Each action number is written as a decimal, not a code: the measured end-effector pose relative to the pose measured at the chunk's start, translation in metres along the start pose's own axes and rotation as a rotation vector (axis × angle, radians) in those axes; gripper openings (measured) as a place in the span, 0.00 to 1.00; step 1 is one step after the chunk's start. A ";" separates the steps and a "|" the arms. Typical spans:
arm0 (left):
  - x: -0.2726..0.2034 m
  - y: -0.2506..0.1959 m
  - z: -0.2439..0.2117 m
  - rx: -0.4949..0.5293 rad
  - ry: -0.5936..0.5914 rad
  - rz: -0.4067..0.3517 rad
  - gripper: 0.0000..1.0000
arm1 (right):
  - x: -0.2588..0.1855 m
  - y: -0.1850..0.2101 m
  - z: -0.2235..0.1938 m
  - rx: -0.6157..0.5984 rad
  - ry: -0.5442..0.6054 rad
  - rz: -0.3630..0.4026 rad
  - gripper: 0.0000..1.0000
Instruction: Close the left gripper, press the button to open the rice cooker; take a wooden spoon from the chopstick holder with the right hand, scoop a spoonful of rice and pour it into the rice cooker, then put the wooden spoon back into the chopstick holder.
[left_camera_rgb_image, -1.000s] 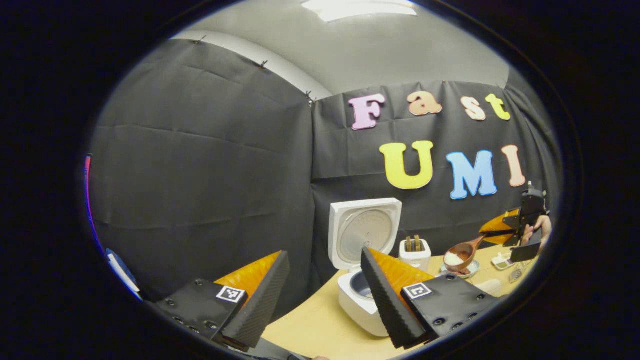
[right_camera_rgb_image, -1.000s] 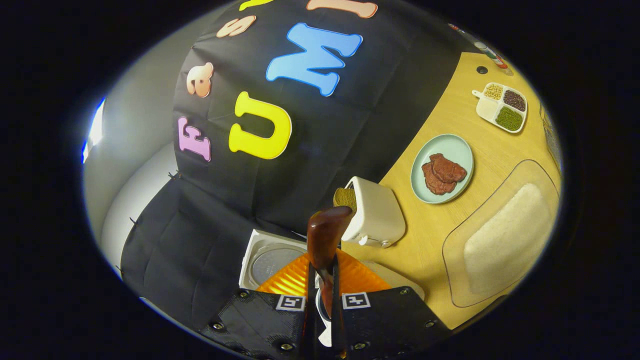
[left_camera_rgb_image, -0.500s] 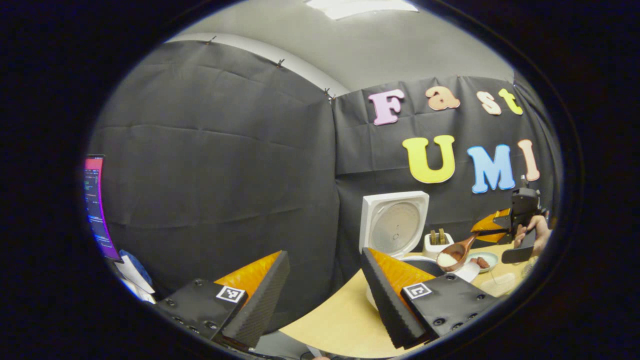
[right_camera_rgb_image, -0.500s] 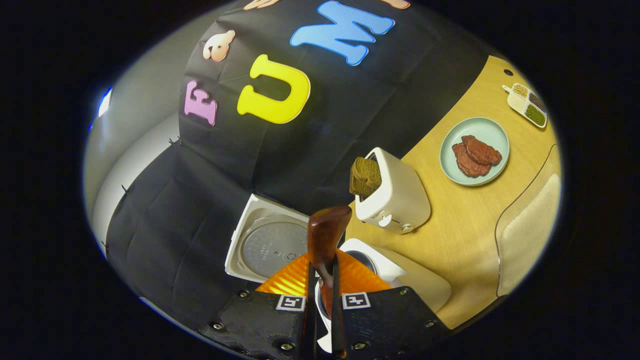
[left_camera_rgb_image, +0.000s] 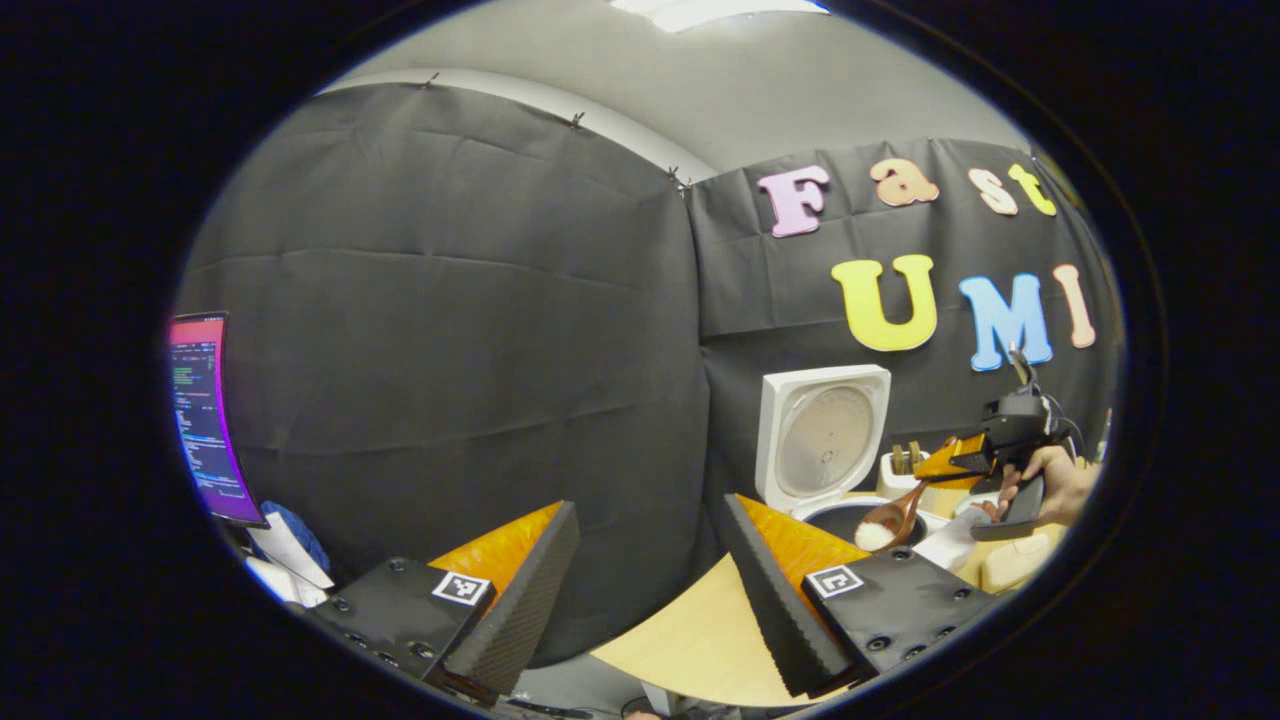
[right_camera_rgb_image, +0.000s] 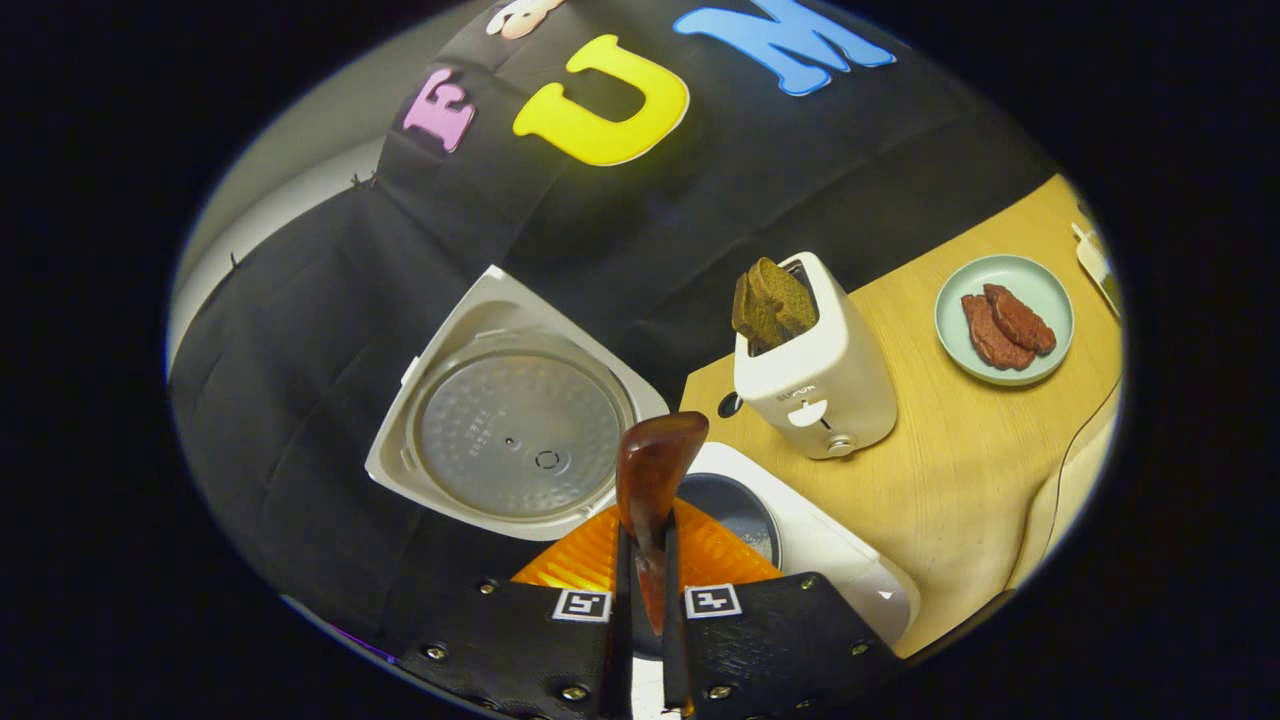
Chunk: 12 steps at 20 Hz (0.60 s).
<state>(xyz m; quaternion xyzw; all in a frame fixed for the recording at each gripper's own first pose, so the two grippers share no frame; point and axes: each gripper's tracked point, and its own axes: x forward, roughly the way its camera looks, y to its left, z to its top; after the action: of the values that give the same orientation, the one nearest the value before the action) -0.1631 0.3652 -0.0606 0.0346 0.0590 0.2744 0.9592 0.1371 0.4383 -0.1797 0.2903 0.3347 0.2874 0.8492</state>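
While the rice cooker (right_camera_rgb_image: 800, 540) stands on the worktop (right_camera_rgb_image: 960, 470) with its lid (right_camera_rgb_image: 510, 435) raised, the right hand-held gripper (right_camera_rgb_image: 641, 560) is clamped on the handle of the wooden spoon (right_camera_rgb_image: 652, 470). From the left gripper view the spoon's bowl, with white rice in it, hangs just over the open pot (left_camera_rgb_image: 850, 515), and a hand (left_camera_rgb_image: 1050, 485) holds that gripper beyond it. The left hand-held gripper (left_camera_rgb_image: 640, 580) hovers off the worktop's edge, its jaws wide apart and holding nothing. Behind the cooker stands a white toaster (right_camera_rgb_image: 815, 385) with two dark slices, and farther right a pale green plate (right_camera_rgb_image: 1005, 275) of reddish meat.
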 end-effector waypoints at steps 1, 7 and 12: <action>0.001 0.003 -0.001 -0.001 0.004 0.005 0.99 | 0.003 0.001 -0.003 -0.041 0.003 -0.009 0.12; 0.002 0.006 -0.002 0.007 0.007 0.021 1.00 | 0.010 0.011 -0.010 -0.300 0.004 -0.047 0.12; 0.002 0.005 -0.001 0.009 0.003 0.016 1.00 | 0.005 0.030 -0.006 -0.638 -0.034 -0.078 0.12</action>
<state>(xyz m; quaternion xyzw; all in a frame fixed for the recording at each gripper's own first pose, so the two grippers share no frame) -0.1642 0.3704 -0.0610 0.0389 0.0611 0.2821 0.9567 0.1266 0.4640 -0.1648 0.0012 0.2244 0.3404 0.9131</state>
